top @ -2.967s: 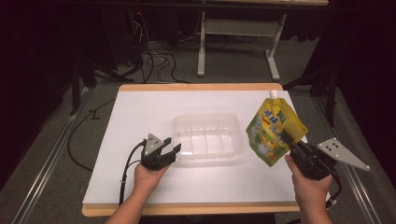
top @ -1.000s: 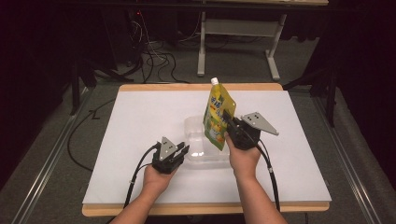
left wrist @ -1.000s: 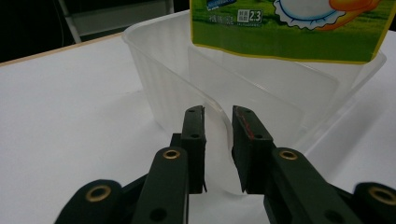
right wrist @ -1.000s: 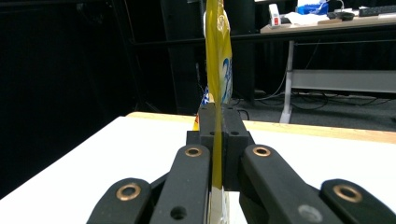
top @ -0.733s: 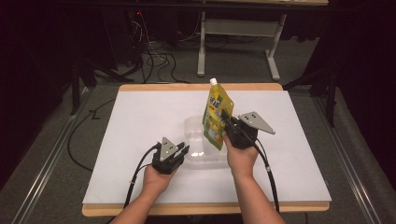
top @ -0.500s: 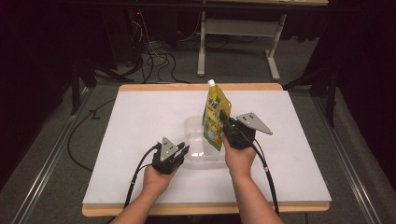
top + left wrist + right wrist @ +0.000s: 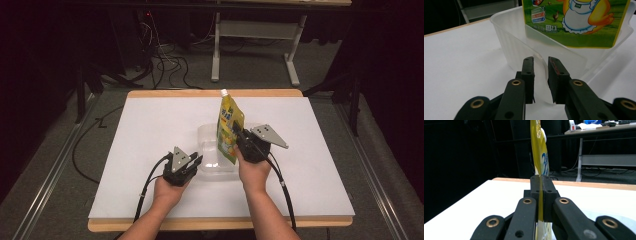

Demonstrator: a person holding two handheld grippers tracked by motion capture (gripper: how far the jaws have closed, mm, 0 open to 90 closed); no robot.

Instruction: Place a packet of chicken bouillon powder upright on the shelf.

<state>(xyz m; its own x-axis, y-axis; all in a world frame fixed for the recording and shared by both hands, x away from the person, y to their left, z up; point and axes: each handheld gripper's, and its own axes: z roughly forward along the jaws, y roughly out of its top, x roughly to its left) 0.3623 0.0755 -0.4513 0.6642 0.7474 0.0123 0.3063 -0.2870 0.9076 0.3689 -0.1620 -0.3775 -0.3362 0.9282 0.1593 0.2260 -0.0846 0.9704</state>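
You have brought the yellow pouch (image 7: 229, 126) from the right side to stand upright over the clear tub (image 7: 209, 150), your right gripper (image 7: 243, 141) pinched tight on its edge, while your left gripper (image 7: 194, 165) squeezes the tub's rim, so lowering it comes next.

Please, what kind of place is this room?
Probably a lab or recording workspace, not a home. A white work table stands in a dark room, loose cables lie on the grey floor behind it, and a metal-legged desk stands farther back.
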